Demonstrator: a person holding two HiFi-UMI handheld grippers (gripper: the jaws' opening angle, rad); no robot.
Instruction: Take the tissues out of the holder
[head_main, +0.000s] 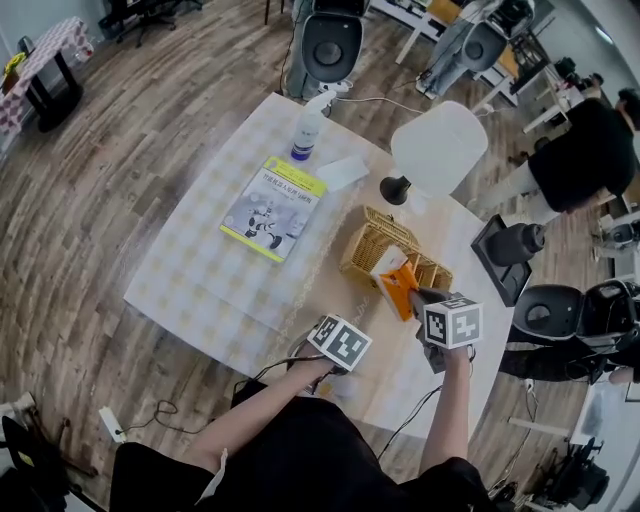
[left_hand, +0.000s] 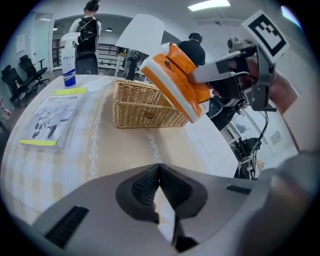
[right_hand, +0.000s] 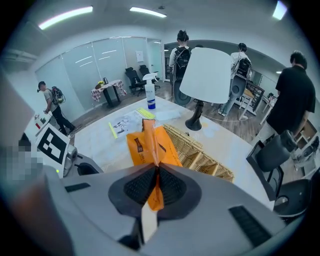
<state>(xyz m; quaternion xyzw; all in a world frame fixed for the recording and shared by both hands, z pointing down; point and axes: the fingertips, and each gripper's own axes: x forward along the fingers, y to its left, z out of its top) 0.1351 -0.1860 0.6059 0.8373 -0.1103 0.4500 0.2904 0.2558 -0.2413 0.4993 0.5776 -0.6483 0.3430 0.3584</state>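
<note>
Right claw (right_hand: 157, 169) pinches tissue pack (right_hand: 149, 144) — over basket (right_hand: 202, 156)

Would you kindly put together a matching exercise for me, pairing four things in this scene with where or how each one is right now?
Things:
1. orange tissue pack
2. spray bottle
3. booklet
4. wicker basket

Places or states:
A. lying flat on the table
B. standing upright near the table's far edge
C. clamped between the jaws of the right gripper
D. sitting beside the white lamp

Pairs: 1-C, 2-B, 3-A, 4-D.
</note>
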